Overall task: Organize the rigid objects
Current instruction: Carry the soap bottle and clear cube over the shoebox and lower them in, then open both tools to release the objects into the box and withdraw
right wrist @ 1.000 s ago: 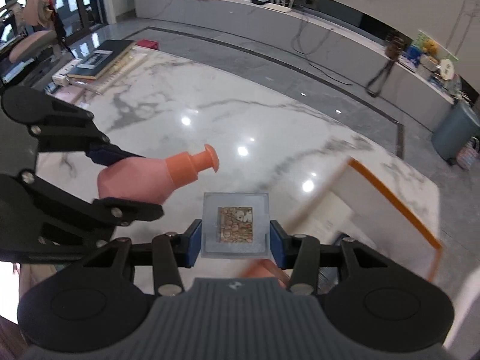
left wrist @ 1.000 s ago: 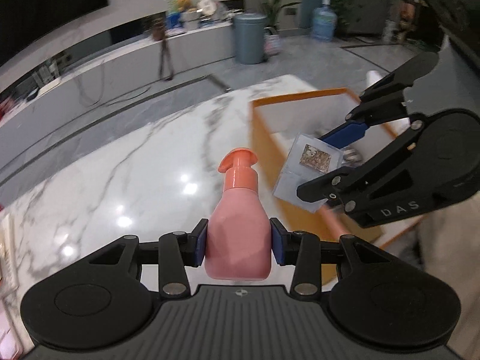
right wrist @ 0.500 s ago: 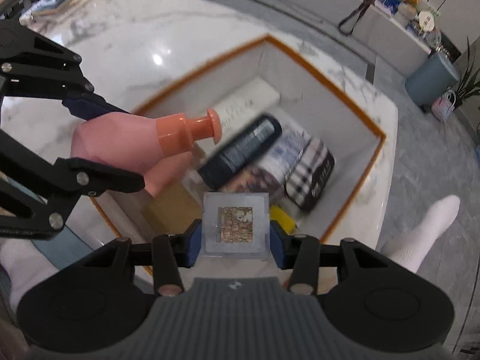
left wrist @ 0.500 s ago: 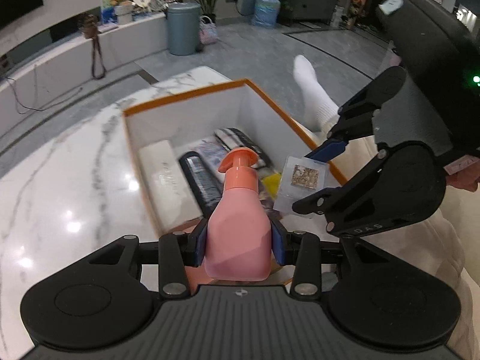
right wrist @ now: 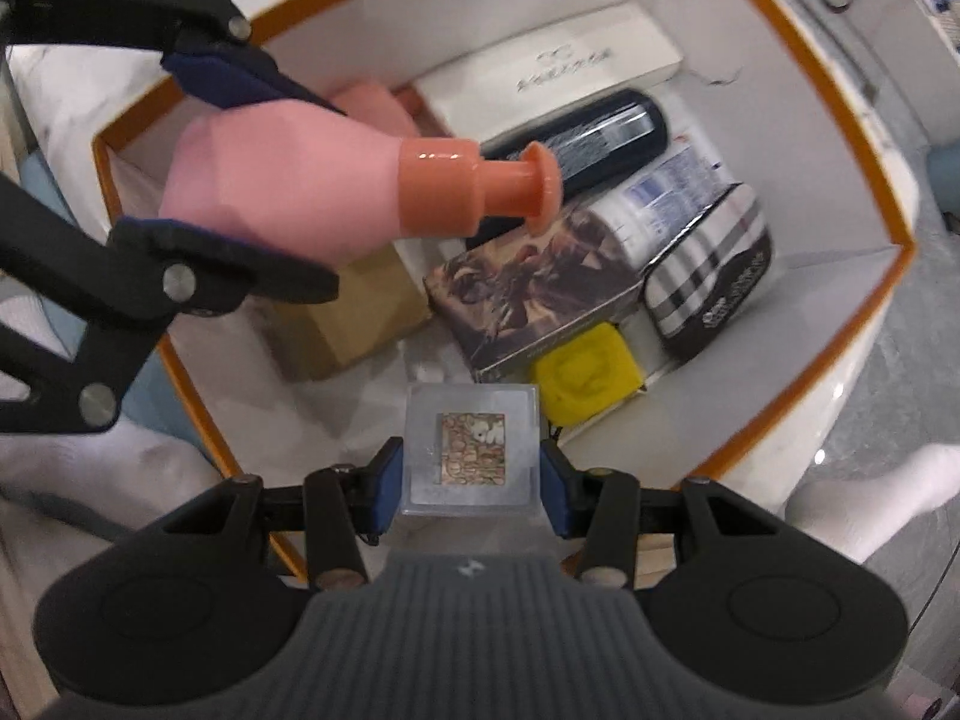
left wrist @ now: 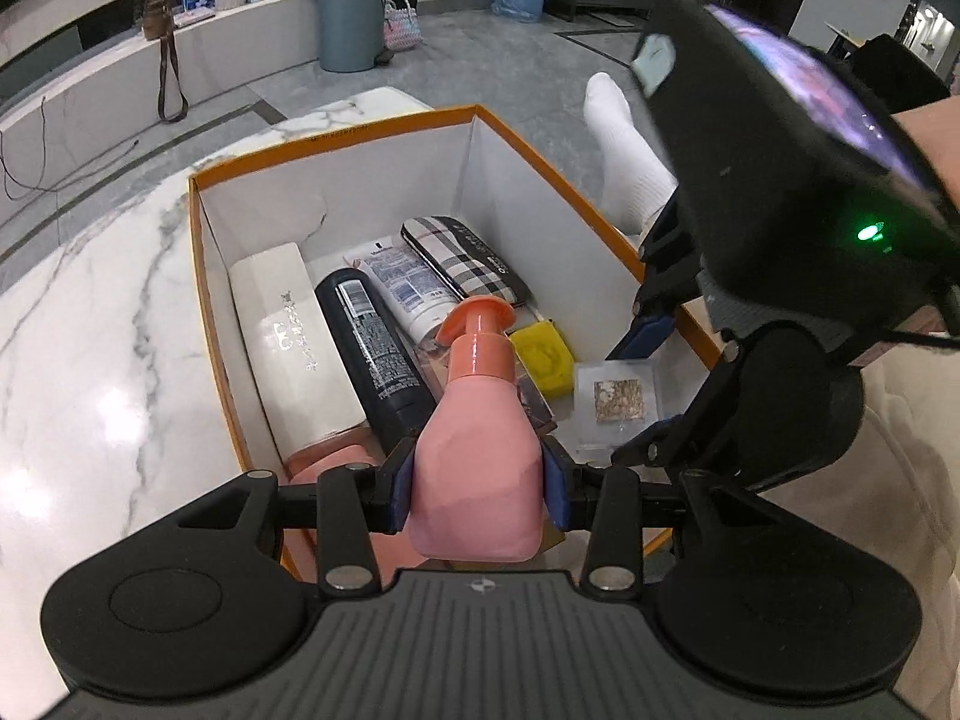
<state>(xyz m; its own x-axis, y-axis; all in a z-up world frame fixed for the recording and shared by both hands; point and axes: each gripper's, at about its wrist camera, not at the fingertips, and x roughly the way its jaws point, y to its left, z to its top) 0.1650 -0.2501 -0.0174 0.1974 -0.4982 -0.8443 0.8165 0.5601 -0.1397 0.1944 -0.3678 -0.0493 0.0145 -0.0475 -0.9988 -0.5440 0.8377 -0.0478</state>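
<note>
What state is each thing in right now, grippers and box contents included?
left gripper: shut on the pink pump bottle, held over the box.
right gripper: shut on the clear square case, over the box.
orange-rimmed box: open, no lid on it.
white carton: lying flat inside.
black bottle: lying on its side.
white tube: lying down.
plaid case: closed, lying inside.
yellow block: on the box floor.

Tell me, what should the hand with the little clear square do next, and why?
Probably lower it a bit further, then let go. The right gripper holds the clear square case above a bare patch of the orange-rimmed box, beside the yellow piece.
</note>
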